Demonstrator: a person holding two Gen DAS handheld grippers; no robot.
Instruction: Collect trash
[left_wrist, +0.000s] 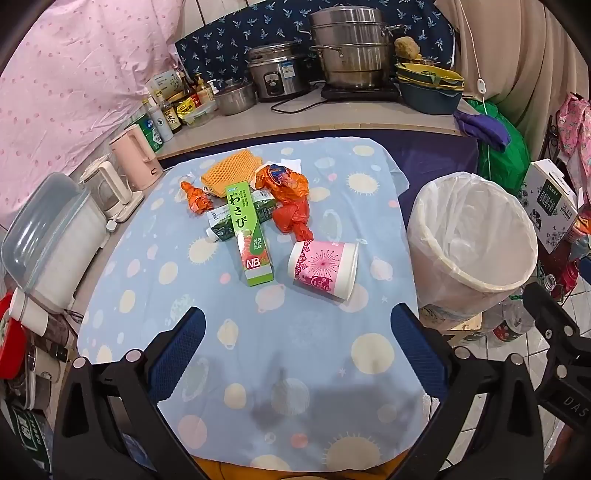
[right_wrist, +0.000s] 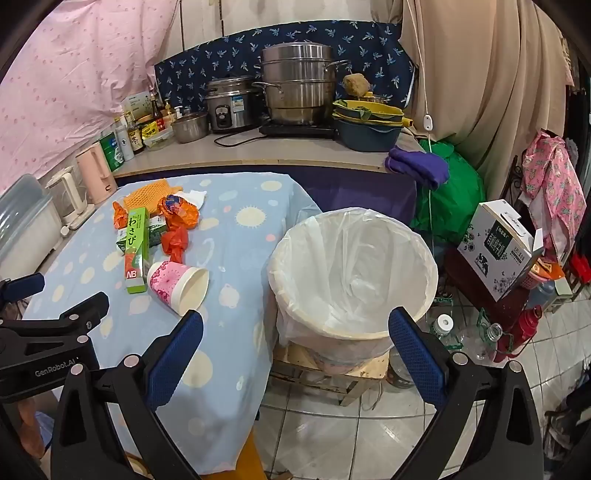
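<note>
Trash lies on the blue patterned tablecloth (left_wrist: 258, 350): a pink paper cup (left_wrist: 323, 268) on its side, a green wasabi box (left_wrist: 250, 236) over a green carton (left_wrist: 221, 227), orange wrappers (left_wrist: 286, 192), a small orange wrapper (left_wrist: 195, 197), and orange foam netting (left_wrist: 231, 168). A bin (left_wrist: 476, 240) lined with a clear bag stands right of the table. My left gripper (left_wrist: 295, 332) is open and empty, near the table's front. My right gripper (right_wrist: 295, 332) is open and empty, in front of the bin (right_wrist: 354, 277). The cup (right_wrist: 179, 284) and box (right_wrist: 136, 251) lie to its left.
Kettles (left_wrist: 135, 155) and a plastic container (left_wrist: 48, 240) line the table's left edge. Behind are a counter with pots (left_wrist: 351, 48), a rice cooker (left_wrist: 277, 70), bottles and bowls. A milk box (right_wrist: 498, 251), bottles (right_wrist: 480, 336) and a green bag (right_wrist: 450, 195) sit on the floor right of the bin.
</note>
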